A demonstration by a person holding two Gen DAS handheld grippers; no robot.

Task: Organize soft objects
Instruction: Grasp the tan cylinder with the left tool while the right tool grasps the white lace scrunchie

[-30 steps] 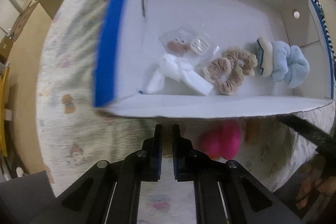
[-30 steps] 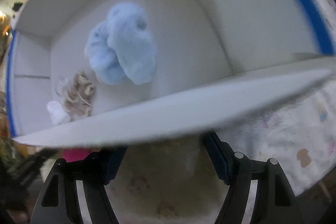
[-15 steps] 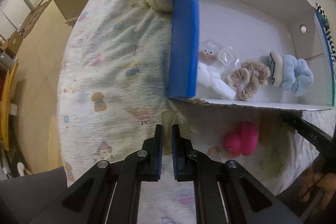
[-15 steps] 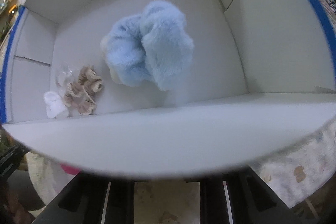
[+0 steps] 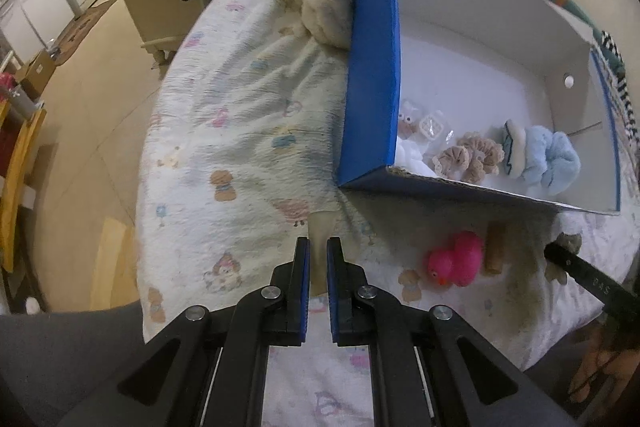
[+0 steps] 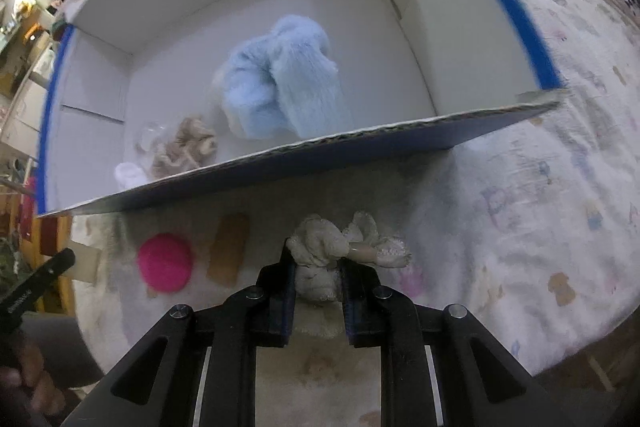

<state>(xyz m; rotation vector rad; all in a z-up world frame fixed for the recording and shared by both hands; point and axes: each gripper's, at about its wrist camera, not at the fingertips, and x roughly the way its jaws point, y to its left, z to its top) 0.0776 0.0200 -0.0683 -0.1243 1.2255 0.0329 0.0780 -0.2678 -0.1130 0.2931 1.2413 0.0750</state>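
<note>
Right hand-held gripper [image 6: 316,285] clamps a grey plush [image 6: 320,247]. Left hand-held gripper [image 5: 318,259] stands narrow over a beige strip [image 5: 321,227]. Box [image 6: 280,155] lies at 12 o'clock.

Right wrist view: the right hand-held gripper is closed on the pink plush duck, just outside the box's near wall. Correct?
Not the duck. The right wrist view shows the right hand-held gripper closed on a grey-white plush toy, just outside the box's near wall. The pink plush duck lies untouched on the blanket to its left.
</note>
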